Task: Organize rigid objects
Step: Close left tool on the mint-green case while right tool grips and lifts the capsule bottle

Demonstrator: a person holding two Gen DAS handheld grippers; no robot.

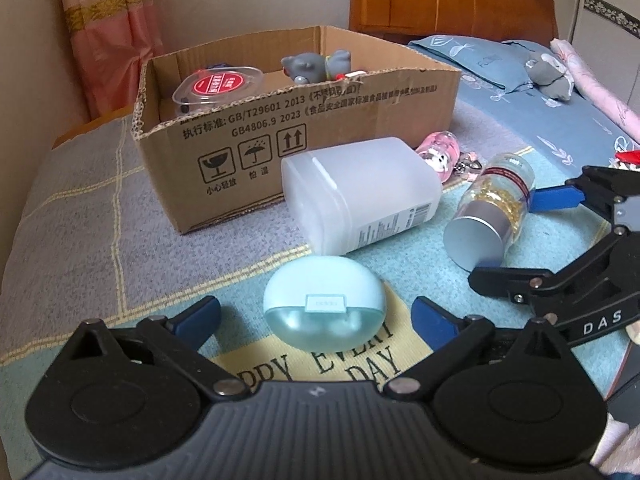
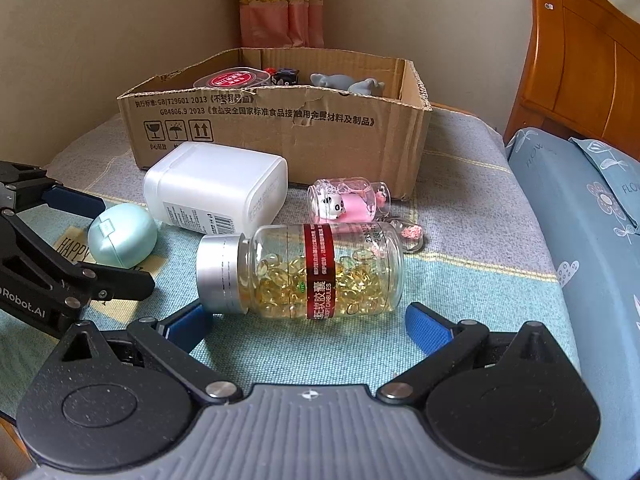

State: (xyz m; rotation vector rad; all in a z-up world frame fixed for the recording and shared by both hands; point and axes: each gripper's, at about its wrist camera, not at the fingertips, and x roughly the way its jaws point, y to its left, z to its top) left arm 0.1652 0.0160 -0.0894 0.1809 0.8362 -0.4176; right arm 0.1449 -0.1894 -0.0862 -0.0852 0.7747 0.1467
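Observation:
A mint earbud case [image 1: 324,308] lies on the mat between the fingers of my left gripper [image 1: 316,316], which stands open with a gap on each side. A clear capsule bottle [image 2: 304,268] with a silver cap lies on its side just ahead of my right gripper [image 2: 308,320], also open and touching nothing. Behind them lie a white plastic container [image 1: 360,196] on its side and a small pink bottle charm [image 2: 348,200]. The cardboard box [image 1: 300,140] at the back holds a round red-labelled tub [image 1: 218,84] and a grey toy [image 1: 308,66].
The things lie on a blue-green and grey mat [image 1: 100,220] printed with "HAPPY EVERY DAY". A bed with blue pillows [image 2: 560,208] and a wooden headboard [image 2: 580,60] runs along the right. A wall and pink curtain [image 1: 108,32] stand behind the box.

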